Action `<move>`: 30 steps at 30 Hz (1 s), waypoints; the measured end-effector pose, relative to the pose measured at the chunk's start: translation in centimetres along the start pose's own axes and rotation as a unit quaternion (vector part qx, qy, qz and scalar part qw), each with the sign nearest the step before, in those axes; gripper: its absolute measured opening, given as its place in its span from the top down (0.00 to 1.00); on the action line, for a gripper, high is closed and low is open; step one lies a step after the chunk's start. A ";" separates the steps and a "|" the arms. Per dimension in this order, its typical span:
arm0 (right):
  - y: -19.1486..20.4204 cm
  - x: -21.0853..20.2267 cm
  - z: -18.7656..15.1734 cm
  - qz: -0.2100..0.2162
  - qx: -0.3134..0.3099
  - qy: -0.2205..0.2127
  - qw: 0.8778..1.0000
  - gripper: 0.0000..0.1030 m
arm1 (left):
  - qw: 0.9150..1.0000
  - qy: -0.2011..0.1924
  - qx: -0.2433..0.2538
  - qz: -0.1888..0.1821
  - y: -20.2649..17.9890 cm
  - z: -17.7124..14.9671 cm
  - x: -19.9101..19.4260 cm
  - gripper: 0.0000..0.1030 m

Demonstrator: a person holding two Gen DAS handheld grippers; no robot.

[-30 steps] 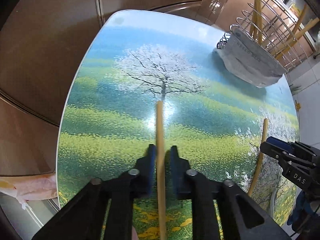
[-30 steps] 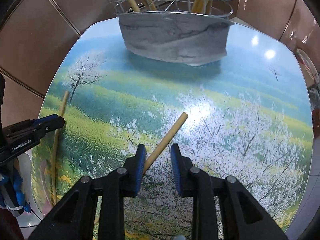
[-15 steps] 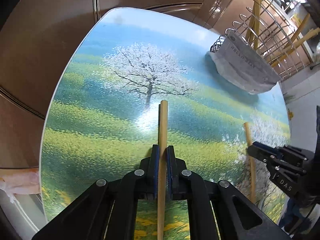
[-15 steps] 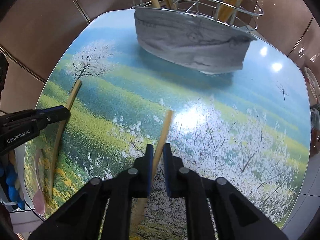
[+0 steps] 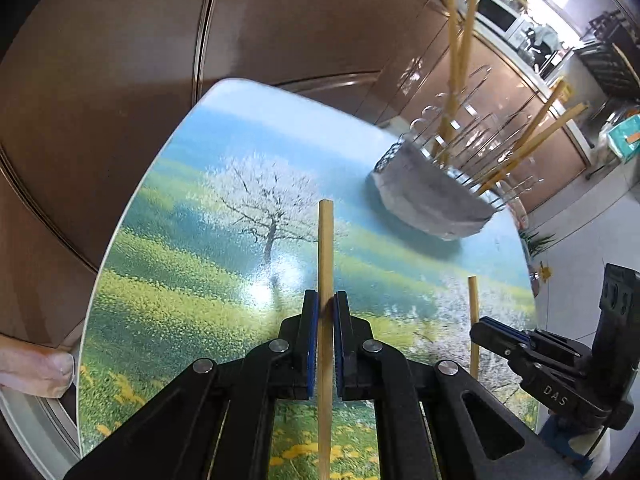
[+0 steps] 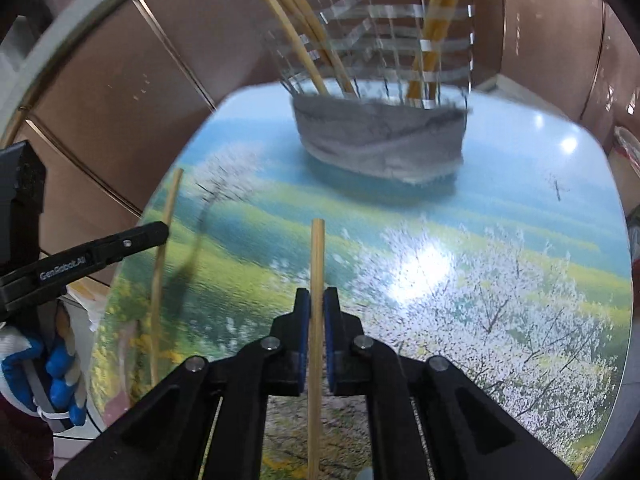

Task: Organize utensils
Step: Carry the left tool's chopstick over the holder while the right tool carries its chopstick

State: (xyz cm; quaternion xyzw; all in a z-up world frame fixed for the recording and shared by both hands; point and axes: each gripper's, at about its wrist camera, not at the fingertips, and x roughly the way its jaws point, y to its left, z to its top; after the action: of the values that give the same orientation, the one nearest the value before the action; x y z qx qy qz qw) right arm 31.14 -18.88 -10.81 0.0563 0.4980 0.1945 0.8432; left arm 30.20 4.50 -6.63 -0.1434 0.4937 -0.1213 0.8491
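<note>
My left gripper is shut on a bamboo chopstick held clear above the landscape-printed table. The stick points straight ahead between the pads. My right gripper is shut on a second chopstick, also lifted off the table. Each gripper shows in the other view: the right gripper with its stick, the left gripper with its stick. Ahead stands a wire utensil holder wrapped in grey cloth, with several chopsticks upright in it.
Brown glossy cabinet panels surround the table's far and left edges. A blue and white gloved hand holds the left tool. A pink wrapped object lies off the table's left edge. A counter with a microwave is far right.
Both grippers went from open around chopsticks lying on the table to shut on them. Both sticks have since risen off the surface, and the views have tilted up towards the holder.
</note>
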 end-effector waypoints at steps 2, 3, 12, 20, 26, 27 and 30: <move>0.4 -1.2 -0.2 0.003 -0.003 -0.019 1.000 0.94 | 1.000 -0.011 0.007 0.004 0.0 -0.1 -0.9 0.94; 0.4 -1.8 -0.3 0.003 -0.002 -0.028 1.000 0.94 | 1.000 -0.019 0.010 0.006 -0.2 -0.3 -1.5 0.94; 1.3 -10.6 1.2 0.008 -0.015 -0.133 0.991 0.94 | 0.994 -0.102 0.021 -0.023 -3.5 1.4 -6.9 0.94; 2.5 -19.7 5.8 -0.002 -0.041 -0.247 0.968 0.94 | 0.977 -0.200 0.054 -0.055 -7.6 6.1 -13.2 0.94; 3.0 -24.4 9.5 -0.012 -0.052 -0.306 0.950 0.94 | 0.962 -0.252 0.066 -0.086 -10.7 10.4 -15.6 0.94; 3.1 -24.8 9.8 -0.014 -0.054 -0.312 0.948 0.94 | 0.959 -0.259 0.067 -0.091 -11.2 11.0 -15.8 0.94; 3.1 -26.0 11.4 -0.024 -0.060 -0.332 0.941 0.94 | 0.950 -0.283 0.079 -0.103 -12.4 12.6 -16.4 0.94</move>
State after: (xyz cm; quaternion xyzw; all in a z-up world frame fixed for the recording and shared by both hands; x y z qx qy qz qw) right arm 29.00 -24.94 17.04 0.0552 0.1790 0.1740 0.9668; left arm 32.45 0.21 17.02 -0.1542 0.2048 -0.2014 0.9454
